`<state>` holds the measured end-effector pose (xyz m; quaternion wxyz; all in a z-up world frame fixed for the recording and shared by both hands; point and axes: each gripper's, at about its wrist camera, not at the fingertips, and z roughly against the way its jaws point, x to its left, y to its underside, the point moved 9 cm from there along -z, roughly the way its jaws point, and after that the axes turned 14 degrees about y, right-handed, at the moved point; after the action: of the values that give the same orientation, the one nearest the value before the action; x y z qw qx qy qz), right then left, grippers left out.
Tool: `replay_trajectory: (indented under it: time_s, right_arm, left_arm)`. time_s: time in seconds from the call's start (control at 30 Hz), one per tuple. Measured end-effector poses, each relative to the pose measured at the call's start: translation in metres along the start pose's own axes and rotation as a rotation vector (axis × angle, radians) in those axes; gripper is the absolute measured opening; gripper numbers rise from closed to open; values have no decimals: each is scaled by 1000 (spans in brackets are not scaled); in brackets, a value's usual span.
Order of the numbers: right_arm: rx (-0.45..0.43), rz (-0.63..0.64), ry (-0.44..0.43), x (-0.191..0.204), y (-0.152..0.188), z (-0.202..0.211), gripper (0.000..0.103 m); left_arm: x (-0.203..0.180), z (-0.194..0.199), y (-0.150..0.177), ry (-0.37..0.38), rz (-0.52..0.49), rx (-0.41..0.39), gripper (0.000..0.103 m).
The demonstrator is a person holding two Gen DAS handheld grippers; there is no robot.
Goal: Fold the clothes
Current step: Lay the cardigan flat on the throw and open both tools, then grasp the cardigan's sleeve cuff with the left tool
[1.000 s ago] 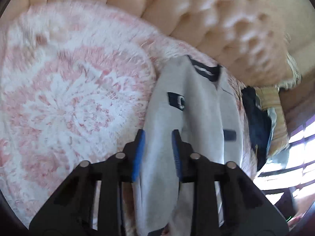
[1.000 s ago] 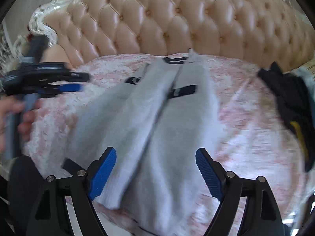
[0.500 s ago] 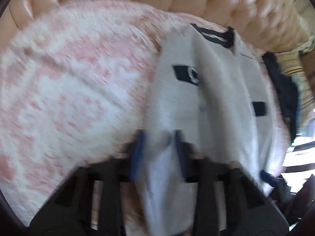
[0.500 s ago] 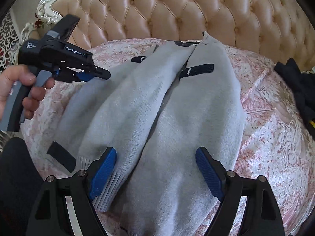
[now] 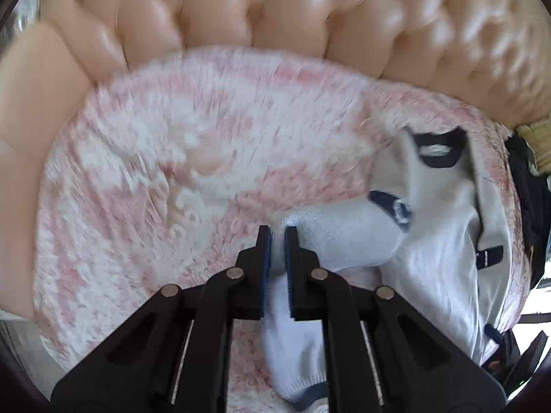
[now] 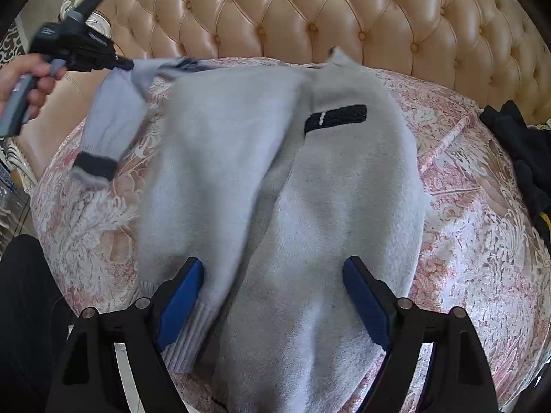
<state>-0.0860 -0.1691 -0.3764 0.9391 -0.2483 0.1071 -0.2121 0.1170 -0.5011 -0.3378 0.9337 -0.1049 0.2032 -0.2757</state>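
— While the grey cardigan (image 6: 275,186) lies face-up on the bed (image 6: 482,206), front panels overlapping, how far along would you put the folding?

— Early, I'd judge. The body is spread flat, hem toward the right gripper (image 6: 272,296), collar toward the tufted headboard (image 6: 310,17). No fold across the body shows yet. One sleeve (image 6: 113,110) is lifted off to the side by the left gripper (image 5: 277,237); the other I cannot make out.

— And the fingers?

— The left fingers are narrow, with sleeve cloth running between them, and easing apart a little. The right fingers stand wide over the hem, holding nothing.

— What's left?

— The lifted sleeve still has to be laid across the body, then the body itself folded, I'd think.

— Counts?

— One cardigan, two grippers, one visible hand (image 6: 31,82), and one dark heap of clothes (image 6: 520,158) at the bed's far edge.
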Motion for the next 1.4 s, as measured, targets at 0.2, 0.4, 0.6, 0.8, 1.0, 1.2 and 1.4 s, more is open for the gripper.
replay_trajectory:
  time_s: [0.2, 0.4, 0.6, 0.8, 1.0, 1.2, 1.4]
  right_arm:
    - [7, 6, 4, -7, 4, 3, 85]
    - [3, -5, 4, -3, -1, 1, 86]
    - [8, -10, 7, 2, -2, 2, 86]
    - [9, -21, -8, 1, -1, 2, 86]
    - [14, -24, -17, 0, -1, 2, 86]
    - [14, -23, -18, -1, 0, 2, 86]
    - [14, -14, -18, 0, 0, 2, 88]
  left_arm:
    - [13, 33, 14, -36, 37, -147, 54]
    - [-11, 72, 94, -22, -141, -254, 54]
    - [-44, 49, 170, -145, -482, -169, 48]
    - [-57, 29, 185, -383, -749, -178, 48]
    - [-75, 5, 196, -532, -1003, -131, 48]
    - [-81, -9, 199, -623, -1128, -113, 48]
    - [-82, -11, 198, -685, -1184, -102, 44]
